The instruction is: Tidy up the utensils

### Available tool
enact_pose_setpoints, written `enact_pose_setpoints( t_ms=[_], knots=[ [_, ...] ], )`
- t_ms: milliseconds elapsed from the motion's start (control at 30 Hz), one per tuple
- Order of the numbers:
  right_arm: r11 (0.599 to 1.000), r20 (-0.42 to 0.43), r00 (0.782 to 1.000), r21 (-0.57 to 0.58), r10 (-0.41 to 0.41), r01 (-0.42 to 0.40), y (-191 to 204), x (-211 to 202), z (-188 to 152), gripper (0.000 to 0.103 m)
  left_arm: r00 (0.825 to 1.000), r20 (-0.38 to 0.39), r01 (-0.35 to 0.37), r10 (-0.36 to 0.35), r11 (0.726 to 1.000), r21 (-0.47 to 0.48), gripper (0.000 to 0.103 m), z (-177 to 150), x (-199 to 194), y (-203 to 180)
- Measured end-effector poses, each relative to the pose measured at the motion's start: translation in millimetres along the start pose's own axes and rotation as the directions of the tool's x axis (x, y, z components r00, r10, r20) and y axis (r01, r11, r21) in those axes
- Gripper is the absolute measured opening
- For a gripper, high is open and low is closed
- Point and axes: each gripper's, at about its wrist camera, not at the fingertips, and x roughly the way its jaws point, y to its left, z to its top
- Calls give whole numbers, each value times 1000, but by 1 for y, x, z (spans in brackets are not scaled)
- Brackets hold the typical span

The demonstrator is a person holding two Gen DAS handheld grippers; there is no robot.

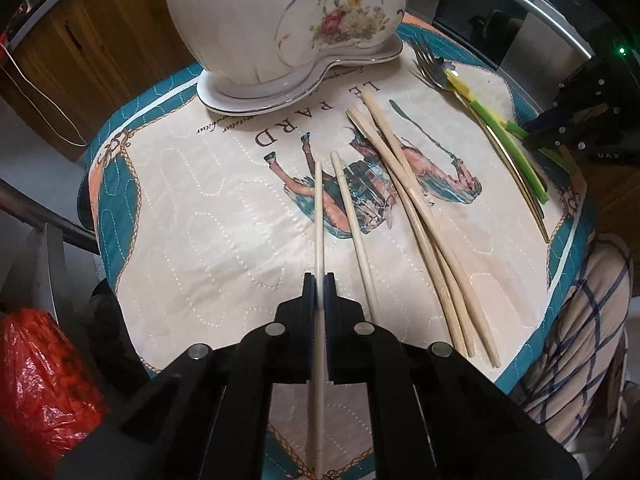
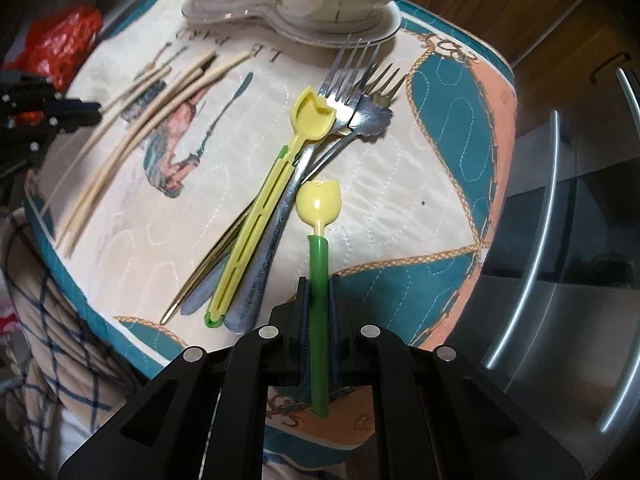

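The left claw (image 1: pixel 319 280) is clamped on one pale chopstick (image 1: pixel 318 208), lengthwise, presumably to lay it with the other chopsticks (image 1: pixel 416 208) at its two o'clock. The right claw (image 2: pixel 318 280) grips a yellow-headed spoon (image 2: pixel 319 204) by its green handle, just beside the forks (image 2: pixel 348 92) at eleven o'clock, so like lies with like.
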Motion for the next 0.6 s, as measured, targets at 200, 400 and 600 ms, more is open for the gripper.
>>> enact_pose_setpoints(
  t_ms=[200,400,600],
  knots=[
    [994,124,988,53,90,-97,-15,-25,-13,10,992,99,80,-73,995,-68,4,-9,-15,20],
    [973,264,948,93,179,-210,-23,-46,-24,10,975,202,116,-93,988,-100,4,-8,-41,32],
    [938,370,888,106,272,-331,-29,-52,-28,10,954,279,152,-114,981,-120,4,-10,-62,36]
  ],
)
